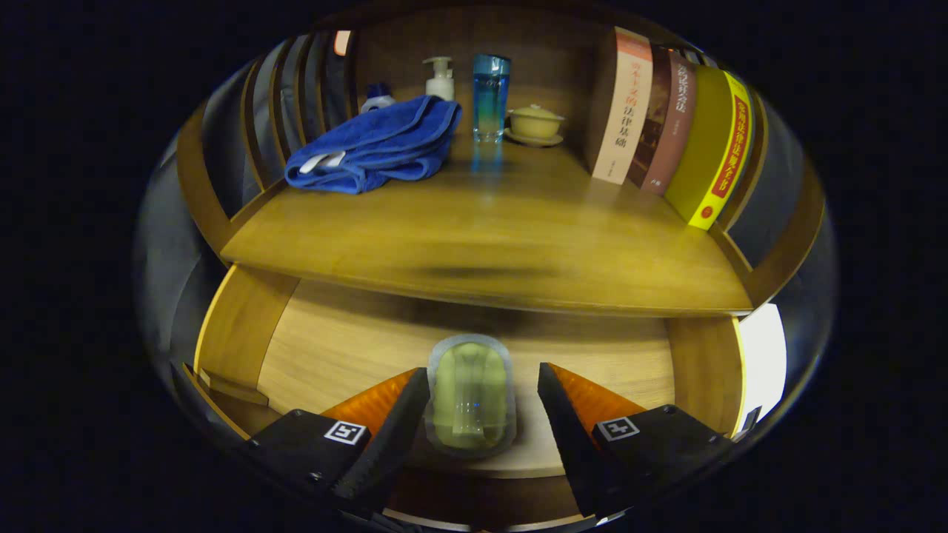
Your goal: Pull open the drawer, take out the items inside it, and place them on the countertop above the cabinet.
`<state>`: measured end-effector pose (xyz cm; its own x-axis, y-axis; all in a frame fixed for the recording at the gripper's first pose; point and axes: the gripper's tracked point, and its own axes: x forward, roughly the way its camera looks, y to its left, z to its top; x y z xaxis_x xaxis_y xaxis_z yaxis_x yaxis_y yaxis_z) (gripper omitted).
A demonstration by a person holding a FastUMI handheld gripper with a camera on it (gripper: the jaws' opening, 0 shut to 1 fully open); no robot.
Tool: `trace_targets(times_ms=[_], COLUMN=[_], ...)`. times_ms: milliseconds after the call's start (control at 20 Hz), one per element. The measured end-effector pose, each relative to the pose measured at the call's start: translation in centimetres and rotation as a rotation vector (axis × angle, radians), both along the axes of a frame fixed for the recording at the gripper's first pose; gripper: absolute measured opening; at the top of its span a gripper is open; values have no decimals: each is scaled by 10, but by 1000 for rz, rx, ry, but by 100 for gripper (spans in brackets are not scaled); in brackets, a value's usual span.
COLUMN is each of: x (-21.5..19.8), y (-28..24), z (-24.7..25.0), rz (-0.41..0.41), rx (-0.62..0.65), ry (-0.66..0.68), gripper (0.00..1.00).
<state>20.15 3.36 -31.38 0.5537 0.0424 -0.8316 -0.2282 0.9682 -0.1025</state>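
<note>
pale-green clear-wrapped packet (469, 392) between spread fingers (392, 433)

the gripper (481, 414) points forward and slightly down. its two fingers (392, 437) are spread apart, angled outward like a v, with a clear gap between them; neither tip presses on anything.

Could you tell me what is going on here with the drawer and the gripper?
A person is working a handheld gripper over the open drawer. Its fingers are spread on either side of a small clear container with a greenish inside lying on the drawer floor, not yet pressing on it. On the countertop above sit a folded blue towel, a pump bottle, a blue glass, a lidded bowl and a row of books.
</note>
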Motion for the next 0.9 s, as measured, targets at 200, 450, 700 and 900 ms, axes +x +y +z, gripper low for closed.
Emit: trace_targets(times_ms=[200,450,700,900], x=[-5,-4,-5,5], y=[3,5,4,9], z=[-21,-30,-25,-1], rz=[21,-7,-9,-3], rx=[-12,8,-5,2], ry=[41,50,21,-58], gripper=[84,46,22,19])
